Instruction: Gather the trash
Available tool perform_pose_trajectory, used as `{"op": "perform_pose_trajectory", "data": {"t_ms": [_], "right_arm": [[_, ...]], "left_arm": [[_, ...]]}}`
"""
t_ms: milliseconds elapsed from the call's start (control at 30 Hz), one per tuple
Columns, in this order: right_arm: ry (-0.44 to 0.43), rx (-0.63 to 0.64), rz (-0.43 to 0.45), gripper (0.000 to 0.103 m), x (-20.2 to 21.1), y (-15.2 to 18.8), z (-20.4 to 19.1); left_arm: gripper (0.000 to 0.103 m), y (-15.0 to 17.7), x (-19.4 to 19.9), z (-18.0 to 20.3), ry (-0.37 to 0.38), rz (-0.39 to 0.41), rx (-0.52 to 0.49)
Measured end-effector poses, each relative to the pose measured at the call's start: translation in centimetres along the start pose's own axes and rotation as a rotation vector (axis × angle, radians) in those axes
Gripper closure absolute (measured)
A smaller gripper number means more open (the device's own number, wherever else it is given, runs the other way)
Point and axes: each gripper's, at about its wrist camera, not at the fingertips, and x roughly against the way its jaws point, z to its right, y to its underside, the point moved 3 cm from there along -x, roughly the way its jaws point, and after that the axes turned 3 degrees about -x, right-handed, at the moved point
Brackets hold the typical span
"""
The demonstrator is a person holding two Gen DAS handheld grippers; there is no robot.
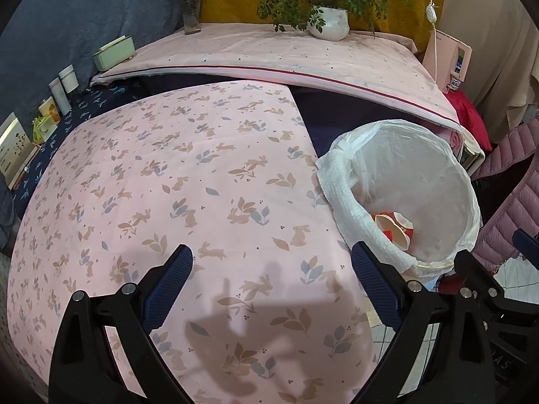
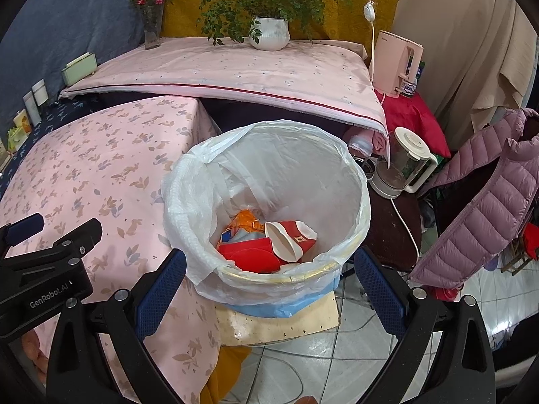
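A bin lined with a white plastic bag [image 2: 357,181] stands on a foam block beside the table, also seen as the bin [image 1: 468,198] at the right of the left wrist view. Inside lie crushed red and white paper cups [image 2: 286,244] and an orange wrapper [image 2: 244,220]; the cups [image 1: 395,229] show in the left view too. A white paper towel [image 2: 188,208] hangs over the bin's left rim. My right gripper [image 2: 269,289] is open and empty, just in front of the bin. My left gripper [image 1: 273,282] is open and empty over the pink rabbit-print tablecloth [image 1: 168,185].
A potted plant [image 2: 269,32], a flower vase [image 2: 153,27] and a green box [image 2: 79,67] stand on the raised back surface. A pink kettle [image 2: 397,64], a glass blender jug [image 2: 404,165] and a quilted purple jacket [image 2: 481,208] crowd the right. Small containers [image 1: 60,91] line the left wall.
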Motion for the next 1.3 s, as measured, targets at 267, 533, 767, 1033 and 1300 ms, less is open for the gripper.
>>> {"op": "perform_pose_trajectory", "data": {"t_ms": [267,533,767,1033,1300], "right_arm": [[0.001,0.001,-0.001,0.007,-0.07,0.1,-0.05],[0.001,0.002,-0.003,0.007,-0.25,0.21,-0.16],[0.01,0.004,-0.009,0.007,-0.62,0.48,-0.23],[0.009,0.001,-0.006,0.007,-0.5,0.45,-0.25],[0.009,-0.004,-0.006,0.007,-0.49,0.35,-0.23]], "left_arm": [[0.012,0.02,-0.06,0.09,0.001,-0.003,0.0],[0.012,0.11,-0.18,0.15,-0.001,-0.005,-0.002],[0.012,0.22,-0.39,0.15,-0.005,-0.011,-0.001],[0.012,0.27,-0.54,0.26,0.002,-0.011,-0.006],[0.012,0.32,-0.52,0.58,0.011,-0.01,-0.012]]}}
